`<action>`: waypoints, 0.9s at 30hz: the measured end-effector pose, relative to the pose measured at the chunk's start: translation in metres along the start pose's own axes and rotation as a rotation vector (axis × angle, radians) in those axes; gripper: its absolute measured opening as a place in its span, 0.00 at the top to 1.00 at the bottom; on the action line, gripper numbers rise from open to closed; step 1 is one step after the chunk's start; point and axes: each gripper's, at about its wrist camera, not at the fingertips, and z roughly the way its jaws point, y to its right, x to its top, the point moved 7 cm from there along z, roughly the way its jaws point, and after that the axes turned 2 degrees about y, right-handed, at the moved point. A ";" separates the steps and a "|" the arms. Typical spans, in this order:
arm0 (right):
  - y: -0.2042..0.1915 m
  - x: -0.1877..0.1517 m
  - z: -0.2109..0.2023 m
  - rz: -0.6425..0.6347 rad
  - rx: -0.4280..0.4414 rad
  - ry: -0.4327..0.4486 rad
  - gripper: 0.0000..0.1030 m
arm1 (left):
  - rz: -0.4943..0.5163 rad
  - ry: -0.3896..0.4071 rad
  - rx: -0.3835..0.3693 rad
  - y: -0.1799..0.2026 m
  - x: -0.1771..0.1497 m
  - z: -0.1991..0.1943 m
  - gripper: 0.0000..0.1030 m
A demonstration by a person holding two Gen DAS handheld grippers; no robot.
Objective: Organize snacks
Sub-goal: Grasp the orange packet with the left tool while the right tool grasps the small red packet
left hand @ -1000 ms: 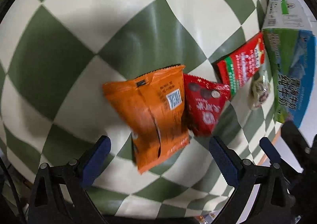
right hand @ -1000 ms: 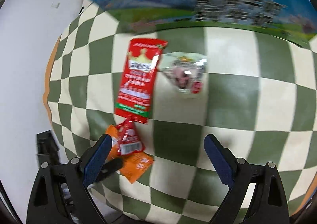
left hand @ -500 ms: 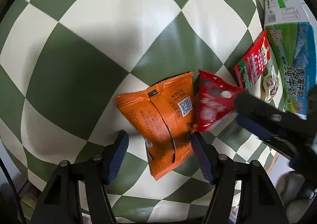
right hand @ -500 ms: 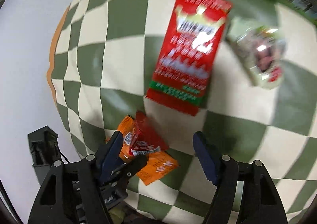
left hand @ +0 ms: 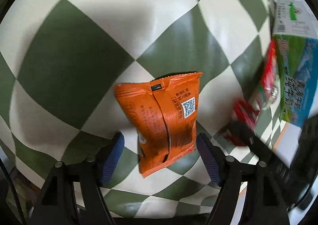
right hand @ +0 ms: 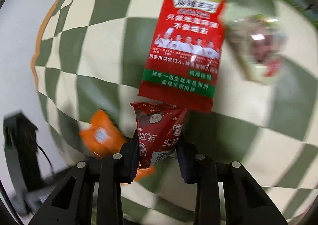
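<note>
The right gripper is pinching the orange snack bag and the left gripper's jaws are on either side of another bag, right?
Not quite. The right gripper is pinching the small dark red packet, as the right wrist view shows. The orange bag is the one between the left gripper's jaws, which are apart on either side of it.

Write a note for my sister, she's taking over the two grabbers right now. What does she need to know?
Left gripper: open, its fingers either side of the orange snack packet, not squeezing it yet.
Right gripper: shut on the small dark red packet.
On the checkered cloth: the long red packet and a clear wrapped snack, blurry. A blue and green milk carton box stands at the cloth's edge.
Done: one packet gripped.
Left: grip the orange one, then sort all the snacks. Where they go isn't visible.
</note>
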 end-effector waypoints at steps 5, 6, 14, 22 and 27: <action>0.044 -0.022 -0.028 -0.069 -0.191 0.040 0.66 | 0.095 0.087 0.113 0.034 0.015 0.009 0.29; 0.050 -0.025 -0.031 -0.066 -0.204 0.044 0.65 | 0.146 0.107 0.137 0.043 0.015 0.009 0.30; 0.087 -0.039 -0.044 0.002 -0.171 0.041 0.59 | 0.515 0.124 0.226 0.122 0.002 0.034 0.38; 0.112 -0.025 -0.072 0.103 -0.043 0.080 0.37 | 0.431 0.030 0.203 0.102 0.000 0.046 0.19; 0.106 -0.023 -0.057 0.084 -0.062 0.075 0.38 | 0.448 0.068 0.286 0.127 -0.009 0.060 0.24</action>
